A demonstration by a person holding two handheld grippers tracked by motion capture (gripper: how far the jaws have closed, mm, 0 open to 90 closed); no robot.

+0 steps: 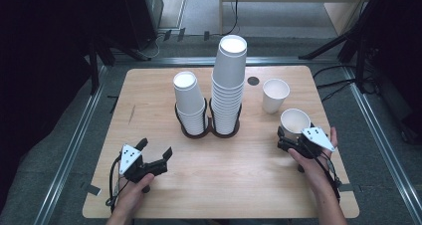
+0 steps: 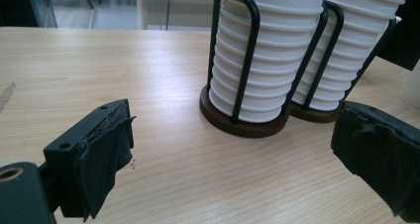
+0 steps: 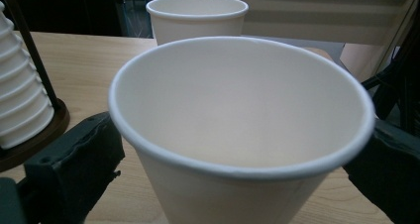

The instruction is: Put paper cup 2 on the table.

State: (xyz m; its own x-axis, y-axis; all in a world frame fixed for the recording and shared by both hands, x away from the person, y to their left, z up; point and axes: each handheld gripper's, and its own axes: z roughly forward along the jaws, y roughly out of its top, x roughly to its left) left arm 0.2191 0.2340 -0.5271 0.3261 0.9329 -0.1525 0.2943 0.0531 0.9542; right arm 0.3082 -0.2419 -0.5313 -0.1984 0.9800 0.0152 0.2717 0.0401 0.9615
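- White paper cups: two loose ones on the wooden table (image 1: 224, 185), plus two stacks in a rack.
- Near cup (image 1: 294, 122) stands upright, mouth up, at the table's right side, between my right gripper's (image 1: 288, 135) jaws.
- Right jaws spread wide, one each side of that cup; in the right gripper view the pads sit beside the wall, not pressing it.
- Far cup (image 1: 275, 94) stands upright just beyond the near one, apart from it.
- Rack (image 1: 209, 128): one dark wire holder with two round bases, touching side by side.
- Short stack (image 1: 189, 103) on the left base, tall stack (image 1: 229, 85) on the right; cups nested too tightly to count exactly.
- My left gripper (image 1: 157, 153) rests low at the table's near left, jaws apart, nothing between them.
- No brand, label or writing readable on any cup.
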